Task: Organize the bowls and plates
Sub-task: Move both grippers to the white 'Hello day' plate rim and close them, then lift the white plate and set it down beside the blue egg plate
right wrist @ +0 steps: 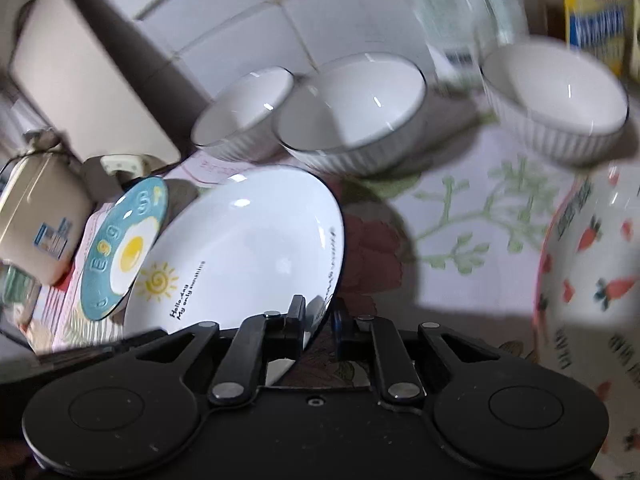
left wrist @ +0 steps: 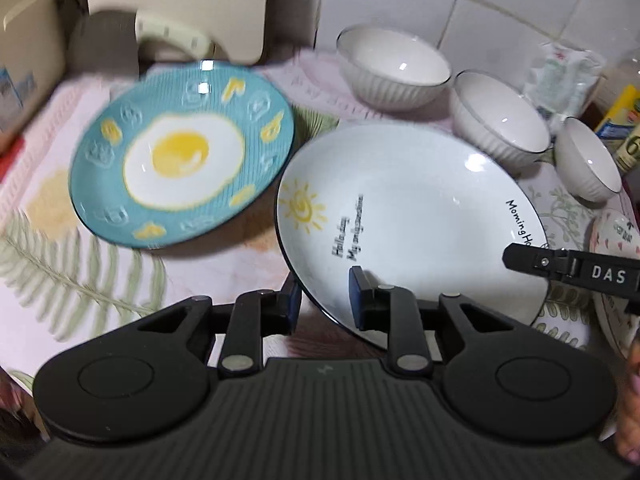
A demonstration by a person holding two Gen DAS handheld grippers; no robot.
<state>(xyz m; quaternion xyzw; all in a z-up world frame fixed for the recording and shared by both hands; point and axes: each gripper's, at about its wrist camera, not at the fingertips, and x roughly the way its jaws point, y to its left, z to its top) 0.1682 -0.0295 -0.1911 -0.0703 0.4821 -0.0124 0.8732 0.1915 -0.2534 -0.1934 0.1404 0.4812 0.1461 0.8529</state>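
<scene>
A white plate (left wrist: 408, 216) with a sun drawing and black lettering is tilted above the patterned cloth. My left gripper (left wrist: 326, 300) straddles its near-left rim, one finger above and one below. My right gripper (right wrist: 320, 320) is closed on the opposite rim of the same white plate (right wrist: 240, 248). Its finger shows in the left wrist view (left wrist: 568, 272). A teal plate (left wrist: 184, 152) with a fried-egg design lies to the left, also visible in the right wrist view (right wrist: 124, 248). Three white ribbed bowls (left wrist: 394, 68) (left wrist: 500, 120) (left wrist: 588, 160) stand along the back.
A carrot-patterned plate (right wrist: 592, 272) sits at the right, seen as a heart-patterned edge in the left wrist view (left wrist: 612, 232). A beige appliance (right wrist: 40, 216) and a cutting board (right wrist: 88, 72) stand at the back left. Packages (left wrist: 616, 120) crowd the back right against the tiled wall.
</scene>
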